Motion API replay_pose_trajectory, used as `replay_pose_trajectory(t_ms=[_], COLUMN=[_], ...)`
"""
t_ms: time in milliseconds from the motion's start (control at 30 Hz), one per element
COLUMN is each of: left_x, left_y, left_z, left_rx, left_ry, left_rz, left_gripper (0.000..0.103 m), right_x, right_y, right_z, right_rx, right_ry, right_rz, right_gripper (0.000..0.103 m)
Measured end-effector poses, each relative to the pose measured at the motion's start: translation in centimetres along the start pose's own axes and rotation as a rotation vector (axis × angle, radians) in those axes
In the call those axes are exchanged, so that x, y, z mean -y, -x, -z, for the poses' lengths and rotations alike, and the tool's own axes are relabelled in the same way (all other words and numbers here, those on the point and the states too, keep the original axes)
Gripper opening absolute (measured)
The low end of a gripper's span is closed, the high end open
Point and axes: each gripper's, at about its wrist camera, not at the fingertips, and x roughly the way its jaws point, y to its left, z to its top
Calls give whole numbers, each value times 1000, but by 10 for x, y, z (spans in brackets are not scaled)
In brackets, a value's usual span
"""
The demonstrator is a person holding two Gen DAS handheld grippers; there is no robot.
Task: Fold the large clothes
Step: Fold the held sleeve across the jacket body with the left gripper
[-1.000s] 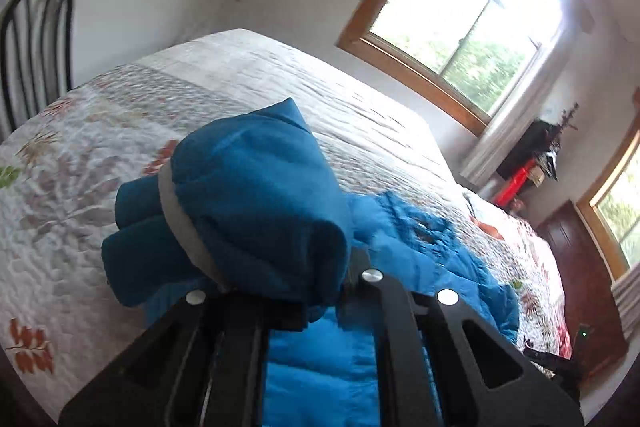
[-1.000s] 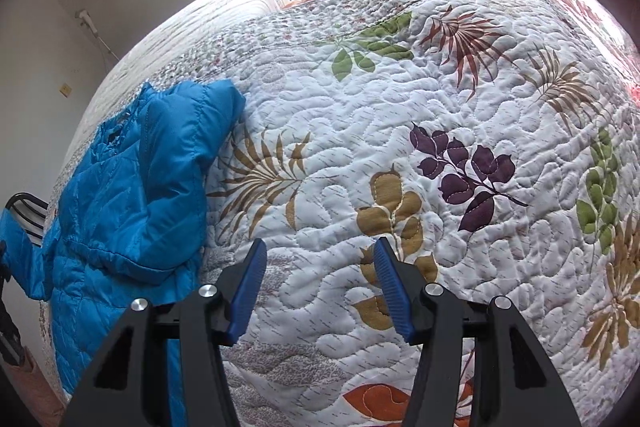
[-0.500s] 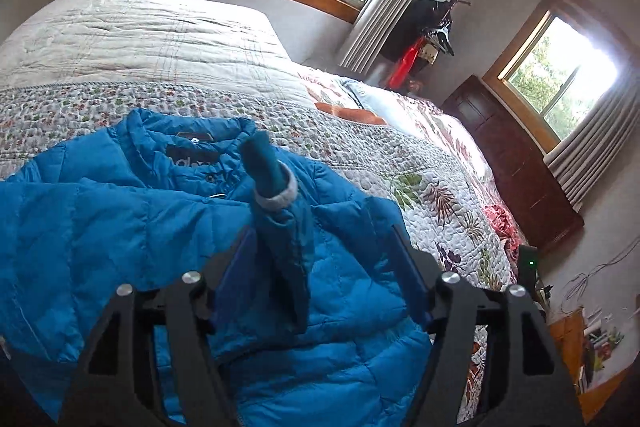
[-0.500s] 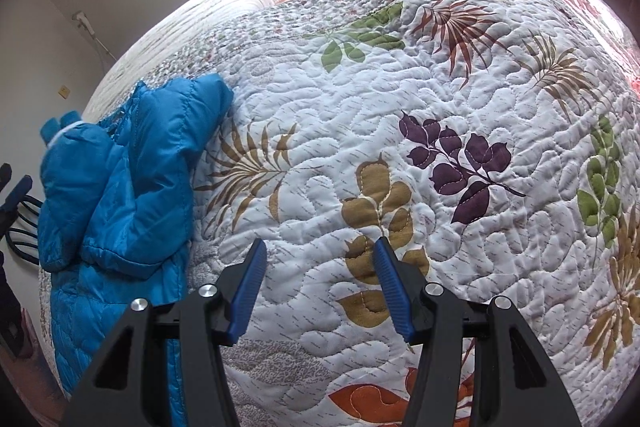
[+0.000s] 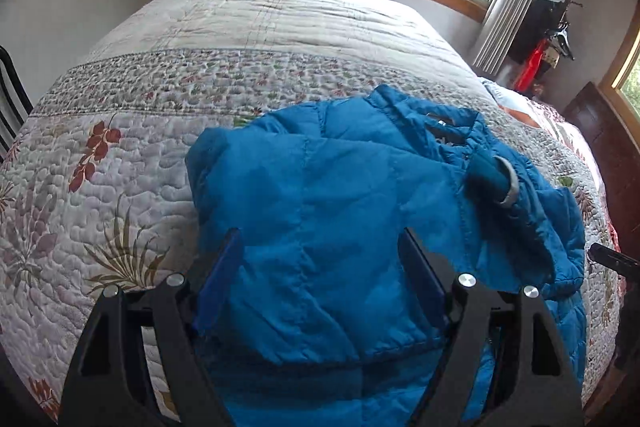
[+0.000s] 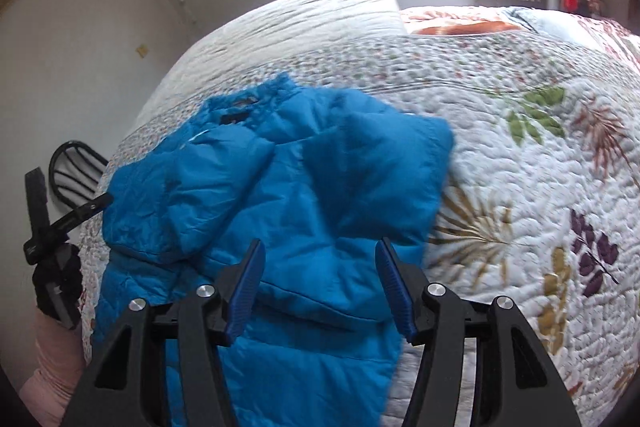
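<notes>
1. Your left gripper [image 5: 320, 267] has just let go: jaws opened wide, nothing pinched, and it hovers over the blue quilted puffer jacket [image 5: 340, 195].
2. Your right gripper [image 6: 320, 283] has swung over from bare quilt to the jacket, jaws just widened a bit, empty.
3. The sleeve with grey cuff [image 5: 506, 183], held a second ago, now lies folded across the jacket's chest.
4. The jacket rests on the white leaf-print quilted bedspread [image 5: 120, 187]; one sleeve fold looks done, the other side is likely next.
</notes>
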Motion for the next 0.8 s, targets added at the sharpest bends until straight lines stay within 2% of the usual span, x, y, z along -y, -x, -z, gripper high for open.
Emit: replay_pose_trajectory(t_ms=[133,233,333,400,467,533,567,700,733,800], left_x=[-8,-9,-9,-9,-11,-10,-11,-13,-14,-14], left_y=[-31,-38,-39,-40,-42,-43,-44,-46,-45,-45], left_z=[4,4,0,-3,-5,-5,-5,-4,-3,-3], left_rx=[-74,-75,-76,-79,-80,-80,-80,-75,-73,-71], left_ry=[-10,-8,0,15,25,34,36,38,40,42], left_rz=[9,20,39,51,58,63,67,78,81,84], left_gripper=[77,77,77,77,77,77,77,77,77,77], right_x=[-57,-90,-110,-111,-107,-98,-90,-40,-26,2], right_y=[-34,-59,-84,-96,-104,-101,-96,-67,-61,-45], right_z=[-25,-38,-43,-43,-41,-39,-40,-31,-27,-15], right_rx=[-41,-75,-116,-138,-154,-143,-133,-93,-89,-60], right_ry=[101,147,170,173,169,133,100,-110,-168,-237], right_rz=[-14,-24,12,67,96,94,67,-90,-121,-126], right_gripper=[63,70,69,59,36,20,16,18,23,40])
